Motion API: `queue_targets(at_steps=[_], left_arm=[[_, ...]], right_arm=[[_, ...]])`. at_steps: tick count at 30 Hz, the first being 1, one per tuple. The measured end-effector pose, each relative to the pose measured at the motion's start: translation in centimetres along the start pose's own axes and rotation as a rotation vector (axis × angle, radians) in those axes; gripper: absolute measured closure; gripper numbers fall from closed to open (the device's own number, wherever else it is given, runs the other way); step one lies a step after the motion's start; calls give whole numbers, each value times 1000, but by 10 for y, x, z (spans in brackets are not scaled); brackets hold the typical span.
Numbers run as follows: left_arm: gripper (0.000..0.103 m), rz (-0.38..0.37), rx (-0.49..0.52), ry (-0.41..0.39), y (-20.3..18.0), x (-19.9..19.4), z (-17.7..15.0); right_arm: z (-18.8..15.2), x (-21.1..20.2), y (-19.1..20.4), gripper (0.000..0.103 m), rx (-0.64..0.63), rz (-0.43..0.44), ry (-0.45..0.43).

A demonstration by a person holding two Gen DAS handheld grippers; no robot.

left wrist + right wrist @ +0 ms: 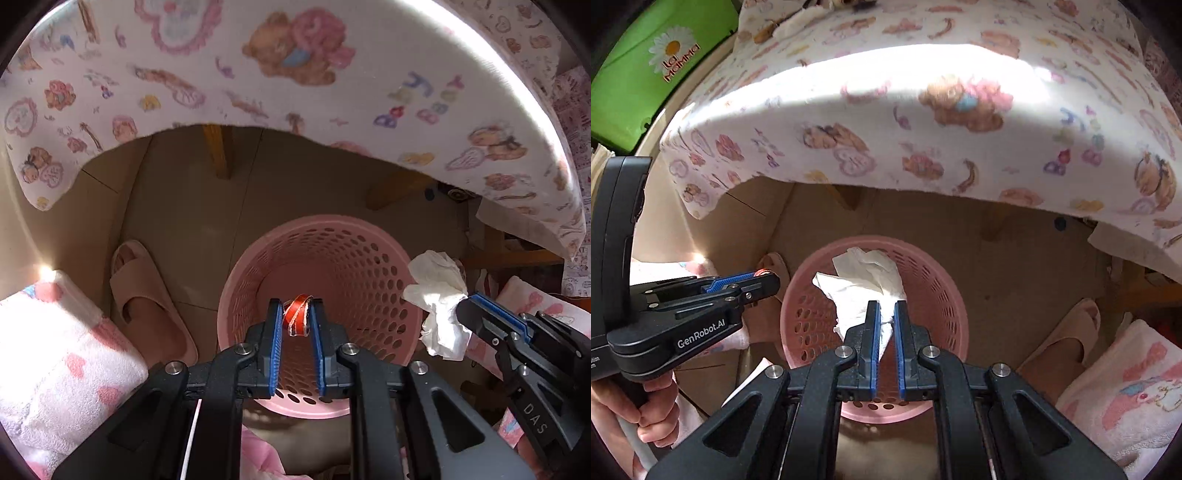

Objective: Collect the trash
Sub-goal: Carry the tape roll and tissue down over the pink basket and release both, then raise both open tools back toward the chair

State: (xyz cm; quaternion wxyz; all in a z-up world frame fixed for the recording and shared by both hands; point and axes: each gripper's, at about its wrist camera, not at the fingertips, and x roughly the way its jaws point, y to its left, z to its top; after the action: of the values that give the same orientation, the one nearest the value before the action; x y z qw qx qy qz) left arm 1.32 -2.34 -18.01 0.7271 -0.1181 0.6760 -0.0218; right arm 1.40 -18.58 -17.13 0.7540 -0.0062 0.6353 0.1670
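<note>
The left gripper (295,314) hangs over the mouth of the pink basket (369,266), its jaws closed on a small red wrapper (296,314). The wrapper is crumpled and stands roughly along the fingers, its folded red end poking out past the tips, toward the basket's far wall. Open basket shows below and ahead of it.

The right gripper (886,314) also hangs over the pink basket (942,280); its jaws are clamped on a crumpled white tissue (864,280). The pinched end is narrow, and the tissue fans out forward and to the left, its long axis leaning toward the basket's far-left rim. In the left wrist view the same tissue (439,295) hangs at the basket's right rim, spreading above and below the right gripper (465,302).

In the right wrist view the left gripper (768,280) comes in from the left, its tips at the basket's left rim.

A beige slipper (147,299) lies on the floor just left of the basket, another slipper (1067,332) to its right. Pink-and-white towels (55,350) flank both sides. Beyond the basket, a bear-print cloth (258,66) overhangs the tabletop edge, with wooden legs (218,147) beneath.
</note>
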Motion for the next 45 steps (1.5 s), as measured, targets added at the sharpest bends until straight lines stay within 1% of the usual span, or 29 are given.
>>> queue_targets(at_steps=[2,6,8,10,11,12,14,15,17,20,22,26,29,32,34,35,36,37,38,41,42,44,45], left_arm=[[89,-4,-17,40,3,13,2],[89,59,0,110,7,33,4],[88,37,-14,152,9,41,4],[81,29,-21,174,12,45,4],[72,41,-21,171,12,45,4],[67,52,-16,158,11,43,3],[61,67,7,139,8,40,3],[56,72,17,129,6,37,4],[51,78,29,107,3,32,5],[51,88,50,78,0,26,7],[51,112,60,56,-1,20,8],[51,131,67,10,-2,4,9],[51,118,86,-48,-5,-15,13],[50,127,129,-162,-15,-45,18],[42,136,151,-261,-19,-70,18],[30,151,159,-311,-20,-82,17],[20,167,167,-361,-21,-93,15],[16,176,174,-409,-21,-102,13],[13,181,176,-453,-20,-111,11],[10,172,148,-552,-15,-132,7],[8,168,139,-577,-13,-139,8],[8,167,130,-630,-10,-151,8],[8,177,127,-658,-10,-157,7]], right_arm=[[-2,18,-1,95,3,-15,42],[-4,47,3,95,-11,-57,105],[-6,56,2,95,-5,-64,121],[-6,57,-2,94,1,-70,130],[-6,58,-2,92,5,-67,135],[-4,58,-4,91,10,-69,137],[-3,58,-6,85,22,-72,139],[-3,56,-8,84,28,-72,138],[-2,52,-11,83,37,-74,130],[1,41,-11,80,40,-86,99],[4,32,-11,78,47,-88,71],[8,5,-9,77,42,-114,-6],[15,-21,-6,76,36,-123,-88],[23,-59,-4,72,46,-88,-196],[24,-81,-2,67,40,-85,-267],[23,-93,-2,62,32,-96,-311],[22,-103,-1,60,24,-110,-349],[21,-111,-1,56,16,-120,-384],[20,-119,-1,55,9,-130,-422],[18,-139,-1,54,4,-172,-522],[16,-144,-2,53,6,-176,-547],[18,-155,-1,48,5,-159,-583],[20,-159,-1,48,-4,-159,-597]])
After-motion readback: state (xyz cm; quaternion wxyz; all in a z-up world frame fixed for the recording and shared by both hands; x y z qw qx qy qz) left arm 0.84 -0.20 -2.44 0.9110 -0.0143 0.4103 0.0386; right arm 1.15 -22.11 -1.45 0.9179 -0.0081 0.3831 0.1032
